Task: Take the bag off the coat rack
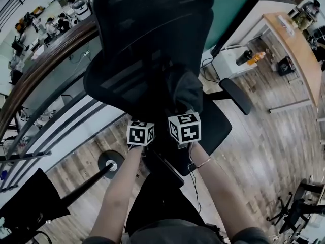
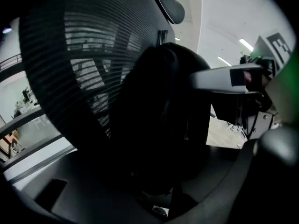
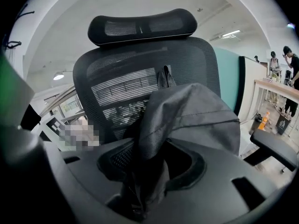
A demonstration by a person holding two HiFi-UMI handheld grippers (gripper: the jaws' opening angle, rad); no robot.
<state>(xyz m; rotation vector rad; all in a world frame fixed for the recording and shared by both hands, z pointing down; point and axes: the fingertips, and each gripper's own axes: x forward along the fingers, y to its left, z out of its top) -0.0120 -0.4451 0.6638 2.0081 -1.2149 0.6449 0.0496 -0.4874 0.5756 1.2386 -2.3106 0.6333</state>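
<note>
A dark grey bag point(image 1: 185, 88) sits slumped on the seat of a black mesh office chair point(image 1: 152, 29), against its backrest. Both grippers are held side by side at the seat's front edge, left gripper point(image 1: 141, 131) and right gripper point(image 1: 185, 126), marker cubes up. In the right gripper view the bag point(image 3: 196, 115) trails a fold of fabric down into the wide gap of the right gripper point(image 3: 149, 181), whose jaws stand open around it. The left gripper view is very dark: the bag point(image 2: 159, 115) fills the middle, and the left gripper point(image 2: 156, 195) has its jaws apart below it.
The coat rack's round base point(image 1: 110, 163) and pole stand on the wood floor left of my arms. Chair armrests point(image 1: 236, 95) point(image 2: 219, 78) flank the seat. A curved railing runs at the left, and a wooden desk point(image 1: 294, 39) with people point(image 3: 289, 59) beside it is at the right.
</note>
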